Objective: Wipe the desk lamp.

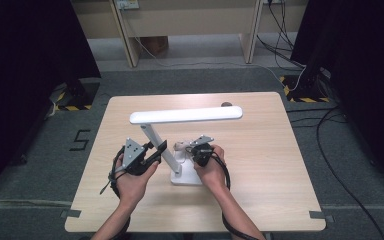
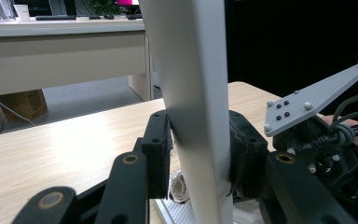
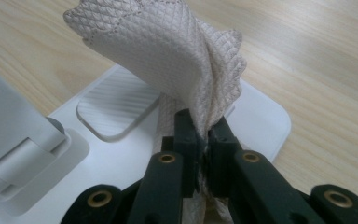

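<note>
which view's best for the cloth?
Right gripper view: the cloth is close up, its quilted weave clear, pinched in the right claw above the lamp base. High view shows it as a small pale patch. Left gripper view shows a sliver behind the lamp arm.

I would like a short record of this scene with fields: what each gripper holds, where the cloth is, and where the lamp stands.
left gripper: shut on the lamp arm
right gripper: shut on the cloth
cloth place: over the lamp base, bunched between the jaws
lamp: upright on the table, head level
</note>
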{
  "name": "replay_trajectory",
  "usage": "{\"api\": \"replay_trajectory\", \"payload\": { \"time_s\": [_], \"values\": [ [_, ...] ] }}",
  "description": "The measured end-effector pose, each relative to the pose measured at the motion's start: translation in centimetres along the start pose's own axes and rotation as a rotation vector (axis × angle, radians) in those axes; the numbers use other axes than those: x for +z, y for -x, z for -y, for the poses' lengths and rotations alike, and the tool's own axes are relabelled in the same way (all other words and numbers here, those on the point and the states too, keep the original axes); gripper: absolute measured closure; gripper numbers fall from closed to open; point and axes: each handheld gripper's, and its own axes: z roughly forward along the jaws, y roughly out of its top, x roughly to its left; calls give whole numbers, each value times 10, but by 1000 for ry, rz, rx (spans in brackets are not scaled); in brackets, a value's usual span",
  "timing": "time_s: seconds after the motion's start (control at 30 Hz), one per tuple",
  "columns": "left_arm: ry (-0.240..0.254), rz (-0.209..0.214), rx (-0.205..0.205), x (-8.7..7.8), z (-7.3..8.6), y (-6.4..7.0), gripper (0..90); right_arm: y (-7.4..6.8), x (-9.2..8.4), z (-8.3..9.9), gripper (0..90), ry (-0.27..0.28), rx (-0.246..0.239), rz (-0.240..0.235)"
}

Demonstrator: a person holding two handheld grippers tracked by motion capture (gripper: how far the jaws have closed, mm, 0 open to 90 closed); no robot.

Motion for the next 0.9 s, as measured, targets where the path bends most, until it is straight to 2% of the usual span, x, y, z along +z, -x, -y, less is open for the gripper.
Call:
{"api": "replay_trajectory", "payload": {
  "time_s": [0.9],
  "values": [
    [-3, 0, 6, 0, 0, 0, 635, 26, -10, 11, 855, -26, 33, 63]
  ]
}}
